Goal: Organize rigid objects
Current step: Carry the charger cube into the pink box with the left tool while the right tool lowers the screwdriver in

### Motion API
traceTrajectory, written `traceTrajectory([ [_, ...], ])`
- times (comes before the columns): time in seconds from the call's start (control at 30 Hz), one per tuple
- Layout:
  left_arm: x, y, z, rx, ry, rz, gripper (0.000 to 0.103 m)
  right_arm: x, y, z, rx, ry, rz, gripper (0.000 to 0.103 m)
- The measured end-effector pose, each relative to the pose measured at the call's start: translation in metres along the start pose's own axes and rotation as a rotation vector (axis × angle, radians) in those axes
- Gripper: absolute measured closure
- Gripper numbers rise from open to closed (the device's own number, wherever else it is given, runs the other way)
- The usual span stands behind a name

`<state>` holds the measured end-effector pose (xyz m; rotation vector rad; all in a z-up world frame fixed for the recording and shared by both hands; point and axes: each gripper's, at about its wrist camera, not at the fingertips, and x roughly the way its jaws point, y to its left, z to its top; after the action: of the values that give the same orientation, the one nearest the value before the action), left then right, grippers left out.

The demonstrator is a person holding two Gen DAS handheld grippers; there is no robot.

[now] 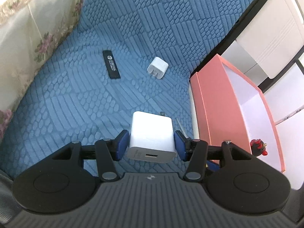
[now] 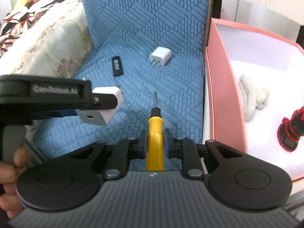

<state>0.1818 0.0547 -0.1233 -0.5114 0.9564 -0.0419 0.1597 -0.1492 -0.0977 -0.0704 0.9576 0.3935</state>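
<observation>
**Both grippers hold something above the blue cover**

The left gripper (image 1: 151, 144) is clamped on a white charger (image 1: 152, 134). Its blue pads (image 1: 121, 145) press on the two side faces of the block. The face with the USB port looks back toward the camera, and the metal prongs point away, down toward the blue cover (image 1: 133, 28). So the long axis of the charger runs along the fingers. From the right wrist view the same charger (image 2: 106, 106) hangs in the air above the cover, left of the screwdriver, and a hand (image 2: 13, 169) is seen at the handle of that gripper.

The right gripper (image 2: 155, 142) is closed narrowly on a yellow screwdriver (image 2: 154, 131). The pads grip the yellow handle. The black collar and the thin metal shaft point forward and down to the cover, in line with the fingers; the handle end comes back toward the camera.

On the cover lie two more things, well apart from both grippers: a small white charger (image 1: 157, 68) on its side, prongs facing the viewer, and a flat black stick (image 1: 111, 64) to its left, its long axis going roughly away from the viewer.

To the right stands a pink box (image 2: 218, 95), open, with a white inside. In it are a white fluffy toy (image 2: 252, 96) and a red and black object (image 2: 292, 131). On the left lies a flowered cushion (image 1: 28, 28).
</observation>
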Motion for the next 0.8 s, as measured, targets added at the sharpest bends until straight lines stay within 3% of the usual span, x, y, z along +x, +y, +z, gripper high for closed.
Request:
traceTrajectory([
  [0.27, -0.015, -0.014, 0.004, 0.007, -0.003, 0.004, 0.045, -0.037, -0.011, 0.021, -0.019, -0.066, 0.02, 0.082],
  [0.8, -0.056, -0.081, 0.04, 0.078, -0.04, -0.093, 0.045, -0.112, -0.038, 0.071, -0.047, -0.216, -0.03, 0.082],
])
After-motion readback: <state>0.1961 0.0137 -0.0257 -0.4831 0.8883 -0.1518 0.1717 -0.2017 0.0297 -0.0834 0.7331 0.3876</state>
